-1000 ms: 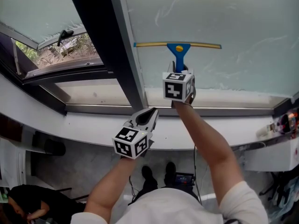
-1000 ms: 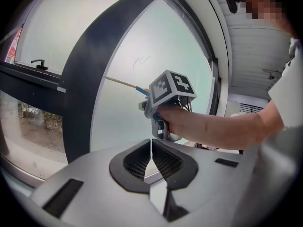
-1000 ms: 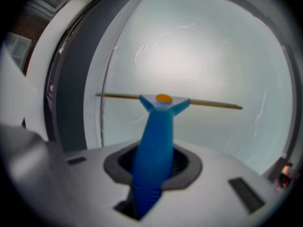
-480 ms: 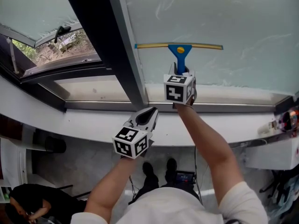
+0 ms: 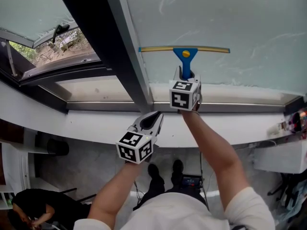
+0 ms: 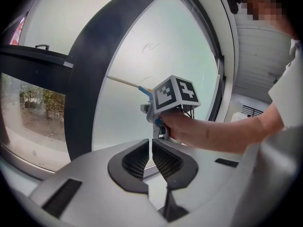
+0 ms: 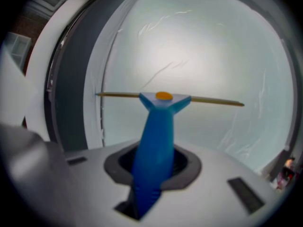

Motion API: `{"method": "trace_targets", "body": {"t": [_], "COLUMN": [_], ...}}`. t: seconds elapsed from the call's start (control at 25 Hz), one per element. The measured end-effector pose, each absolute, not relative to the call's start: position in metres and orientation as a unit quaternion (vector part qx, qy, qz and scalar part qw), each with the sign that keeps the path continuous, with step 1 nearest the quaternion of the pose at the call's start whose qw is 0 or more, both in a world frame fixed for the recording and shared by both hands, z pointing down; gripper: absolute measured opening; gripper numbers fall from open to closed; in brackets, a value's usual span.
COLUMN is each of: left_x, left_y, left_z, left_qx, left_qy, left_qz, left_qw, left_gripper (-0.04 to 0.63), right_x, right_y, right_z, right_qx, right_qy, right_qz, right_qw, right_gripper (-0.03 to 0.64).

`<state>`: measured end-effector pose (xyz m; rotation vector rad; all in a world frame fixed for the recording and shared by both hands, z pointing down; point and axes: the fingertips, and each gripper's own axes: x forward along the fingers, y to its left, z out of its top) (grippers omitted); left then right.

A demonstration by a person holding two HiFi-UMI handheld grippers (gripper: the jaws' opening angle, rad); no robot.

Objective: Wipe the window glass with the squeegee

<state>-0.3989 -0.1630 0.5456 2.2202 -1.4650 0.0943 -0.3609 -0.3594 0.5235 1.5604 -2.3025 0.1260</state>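
Up against a tall pane of window glass point(image 5: 230, 18), pale and milky, with a dark upright post point(image 5: 112, 47) on its left and a white sill point(image 5: 96, 126) below. Grips the squeegee point(image 5: 184, 51) in the right claw point(image 5: 184, 78), shut tight on the blue plastic handle; lays the long thin blade level on the lower part of the pane, a little above its bottom edge. Holds the left claw point(image 5: 154, 116) closed on nothing, off the glass, over the sill near the foot of the post.

Looks well along for this stroke, by judgement: only the low band between blade and bottom edge left under it, whitish and patchy there. Shows faint curved streaks higher up, so probably needs another pass.

Squeegee: smooth tapered handle flaring into a fork, orange button at the neck, straight yellowish rail. Claws: matte grey shells, ribbed dark pads, a black-and-white marker cube on each.
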Motion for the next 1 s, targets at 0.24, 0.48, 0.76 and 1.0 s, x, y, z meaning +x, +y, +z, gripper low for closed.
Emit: {"method": "trace_targets", "body": {"t": [0.24, 0.48, 0.76, 1.0], "left_x": [-0.398, -0.399, -0.398, -0.398], "left_y": [-0.162, -0.162, -0.160, -0.161], "left_z": [0.557, 0.565, 0.579, 0.589], "left_qx": [0.808, 0.805, 0.803, 0.801], "left_qy": [-0.534, -0.534, -0.532, -0.530], "left_qz": [0.039, 0.045, 0.050, 0.054], "left_qw": [0.247, 0.254, 0.266, 0.273], "left_gripper": [0.032, 0.032, 0.032, 0.032], "right_x": [-0.359, -0.357, -0.360, -0.360], "right_y": [-0.356, -0.354, -0.355, -0.354], "right_z": [0.546, 0.565, 0.577, 0.593], "right_qx": [0.548, 0.547, 0.546, 0.544], "right_qy": [-0.812, -0.810, -0.811, -0.812], "right_qz": [0.049, 0.058, 0.064, 0.074], "right_qw": [0.195, 0.205, 0.198, 0.200], "right_gripper": [0.098, 0.098, 0.097, 0.097]}}
